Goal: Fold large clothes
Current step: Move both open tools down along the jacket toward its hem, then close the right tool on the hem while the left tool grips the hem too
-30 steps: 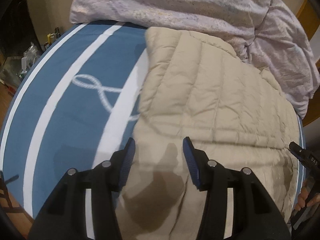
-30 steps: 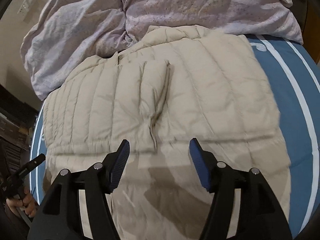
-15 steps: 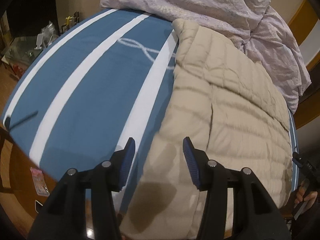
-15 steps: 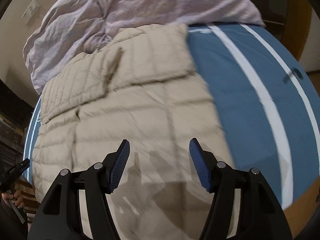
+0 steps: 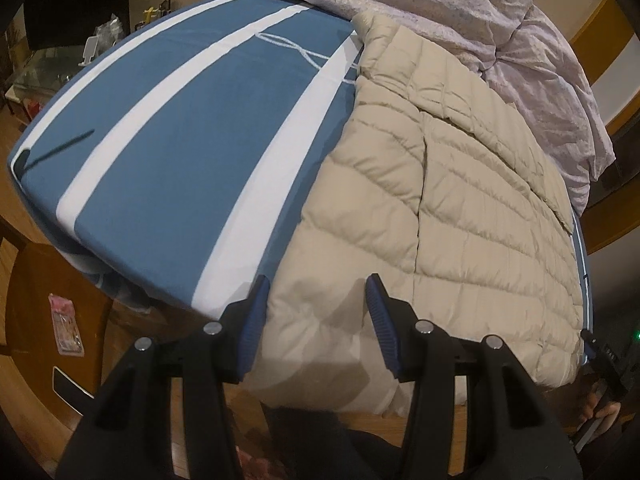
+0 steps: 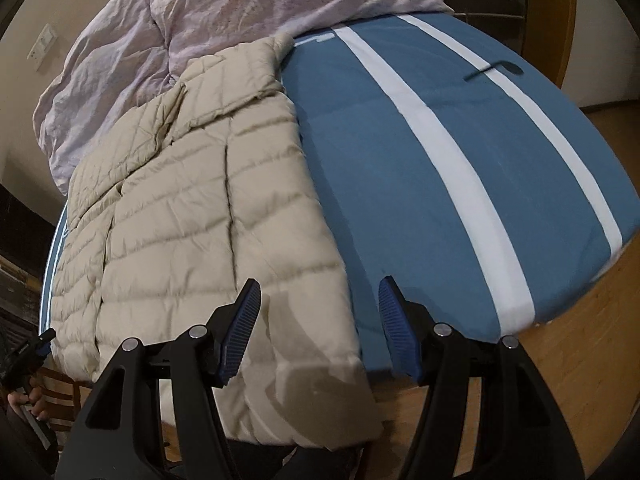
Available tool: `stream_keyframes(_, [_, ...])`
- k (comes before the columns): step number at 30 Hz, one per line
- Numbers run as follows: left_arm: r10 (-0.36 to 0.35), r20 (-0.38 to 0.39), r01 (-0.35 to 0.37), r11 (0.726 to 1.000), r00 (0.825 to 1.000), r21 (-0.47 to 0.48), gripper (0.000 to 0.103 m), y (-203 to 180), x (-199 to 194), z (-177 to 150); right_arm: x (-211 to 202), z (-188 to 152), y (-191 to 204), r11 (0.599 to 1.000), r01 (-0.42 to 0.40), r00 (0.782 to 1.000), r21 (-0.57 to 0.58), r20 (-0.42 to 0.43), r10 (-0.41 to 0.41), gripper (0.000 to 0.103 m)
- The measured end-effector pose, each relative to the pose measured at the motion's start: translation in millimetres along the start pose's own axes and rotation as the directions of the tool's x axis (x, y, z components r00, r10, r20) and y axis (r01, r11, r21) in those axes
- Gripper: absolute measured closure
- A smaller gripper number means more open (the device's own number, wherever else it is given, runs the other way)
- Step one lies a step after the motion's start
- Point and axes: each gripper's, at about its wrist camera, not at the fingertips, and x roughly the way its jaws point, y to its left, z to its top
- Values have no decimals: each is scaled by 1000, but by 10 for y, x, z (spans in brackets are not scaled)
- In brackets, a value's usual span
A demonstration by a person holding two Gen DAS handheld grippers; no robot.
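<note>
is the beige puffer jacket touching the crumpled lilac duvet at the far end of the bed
Touching. In the right wrist view the beige puffer jacket runs up against the lilac duvet with no blue sheet between; the left wrist view shows the duvet overlapping its far edge.

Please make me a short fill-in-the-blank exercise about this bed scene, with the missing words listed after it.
1. The beige quilted jacket lies on a blue sheet with ____ stripes.
2. The jaws of both grippers stand ____, holding nothing.
3. The crumpled duvet at the far end of the bed is pale ____.
4. The jacket's near edge hangs over the bed's ____.

Missing words: white; open; purple; edge
</note>
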Motion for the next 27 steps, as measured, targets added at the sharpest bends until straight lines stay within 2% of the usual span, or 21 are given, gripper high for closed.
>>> stream_keyframes(4, [-3, 1, 3, 1000, 1000, -10, 53, -7, 9, -56, 9, -107, -35, 1000, -26, 1000, -5, -8, 25, 41])
stream_keyframes(14, [-28, 23, 29, 999, 999, -29, 53, 24, 1, -171, 23, -268, -7, 995, -96, 995, -11, -20, 96, 57])
stream_keyframes(19, [-51, 33, 52, 998, 998, -43, 60, 51, -18, -232, 20, -347, -8, 988, -157, 987, -10, -35, 156, 68])
stream_keyframes(27, [-102, 24, 103, 992, 995, -72, 70, 105, -32, -352, 18, -448, -38, 972, -235, 971, 18, -49, 235, 77])
